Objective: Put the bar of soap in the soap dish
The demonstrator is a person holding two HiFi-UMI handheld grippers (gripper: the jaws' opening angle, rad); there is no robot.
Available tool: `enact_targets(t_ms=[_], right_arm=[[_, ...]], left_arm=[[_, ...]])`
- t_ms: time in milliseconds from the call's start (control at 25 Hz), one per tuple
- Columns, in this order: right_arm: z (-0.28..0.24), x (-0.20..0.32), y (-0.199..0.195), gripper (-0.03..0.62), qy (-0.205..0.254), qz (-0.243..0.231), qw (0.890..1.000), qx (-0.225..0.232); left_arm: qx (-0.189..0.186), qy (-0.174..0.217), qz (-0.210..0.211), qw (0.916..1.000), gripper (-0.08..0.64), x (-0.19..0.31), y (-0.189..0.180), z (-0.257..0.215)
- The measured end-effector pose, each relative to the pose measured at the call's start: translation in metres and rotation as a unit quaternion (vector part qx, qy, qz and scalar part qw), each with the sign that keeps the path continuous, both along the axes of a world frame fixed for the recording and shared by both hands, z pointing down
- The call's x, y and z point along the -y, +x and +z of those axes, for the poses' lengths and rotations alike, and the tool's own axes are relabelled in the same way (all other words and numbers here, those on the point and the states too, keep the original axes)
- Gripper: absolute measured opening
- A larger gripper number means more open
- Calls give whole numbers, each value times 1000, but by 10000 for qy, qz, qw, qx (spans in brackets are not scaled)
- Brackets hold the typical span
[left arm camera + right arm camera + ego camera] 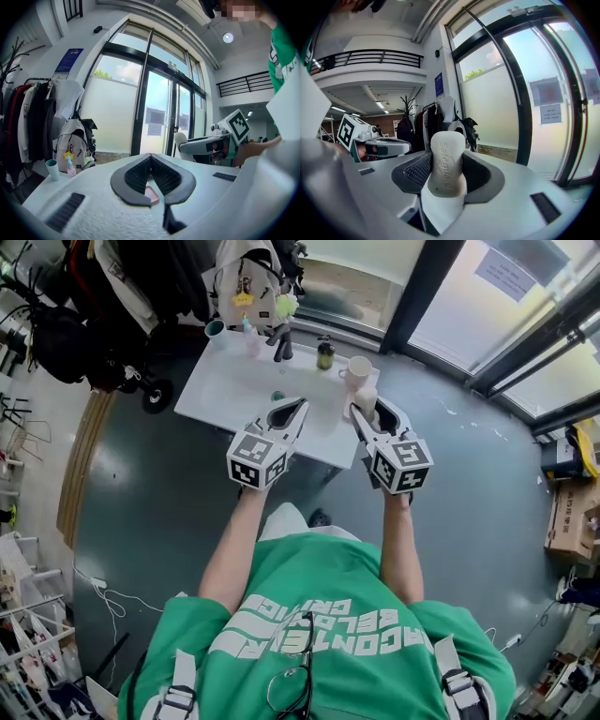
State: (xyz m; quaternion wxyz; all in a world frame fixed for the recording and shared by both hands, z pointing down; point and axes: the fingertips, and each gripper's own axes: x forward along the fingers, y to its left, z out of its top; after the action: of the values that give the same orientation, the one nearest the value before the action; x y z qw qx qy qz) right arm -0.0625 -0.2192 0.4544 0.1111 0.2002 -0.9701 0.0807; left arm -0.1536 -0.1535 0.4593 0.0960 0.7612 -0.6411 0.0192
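Note:
A cream bar of soap (pixel 446 171) with embossed lettering stands upright in my right gripper (pixel 447 157), which is shut on it. In the head view that right gripper (pixel 361 411) holds the soap (pixel 366 397) over the right part of the white washstand (pixel 220 390). My left gripper (pixel 298 409) hovers over the washstand's middle, its fingers meeting at the tips with nothing between them. In the left gripper view the left gripper (pixel 150 157) is shut, and a small pink thing (pixel 151 194) shows below the jaws. I cannot tell whether that is the soap dish.
On the washstand stand a teal cup (pixel 215 329), a dark faucet (pixel 281 343), a small bottle (pixel 325 353) and a white mug (pixel 358 369). A backpack (pixel 246 277) and hanging coats are behind it. Glass doors (pixel 506 296) lie to the right.

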Motion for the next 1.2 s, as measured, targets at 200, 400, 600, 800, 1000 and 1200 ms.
enact_targets(t_ms=[200,400,600,800,1000,1200], right_arm=[[5,15,-3,196,9,188,9998,-115],[9,41,-10,196,12,483,9986,-208],[7,67,-20,196,30,853,9961,-243],[6,91,-29,196,-9,1224,9921,-278],[11,111,-37,196,-51,1546,9875,-288],[11,123,-41,196,-86,1737,9844,-283]], left_arm=[[-91,-28,194,9998,9,21,-6,10],[-179,-39,549,9983,9,57,-16,17],[-172,-48,1010,9947,9,94,-26,16],[-209,-75,1428,9895,9,129,-34,15],[-207,-105,1742,9844,9,155,-45,18],[-183,-111,1942,9807,9,171,-48,14]])
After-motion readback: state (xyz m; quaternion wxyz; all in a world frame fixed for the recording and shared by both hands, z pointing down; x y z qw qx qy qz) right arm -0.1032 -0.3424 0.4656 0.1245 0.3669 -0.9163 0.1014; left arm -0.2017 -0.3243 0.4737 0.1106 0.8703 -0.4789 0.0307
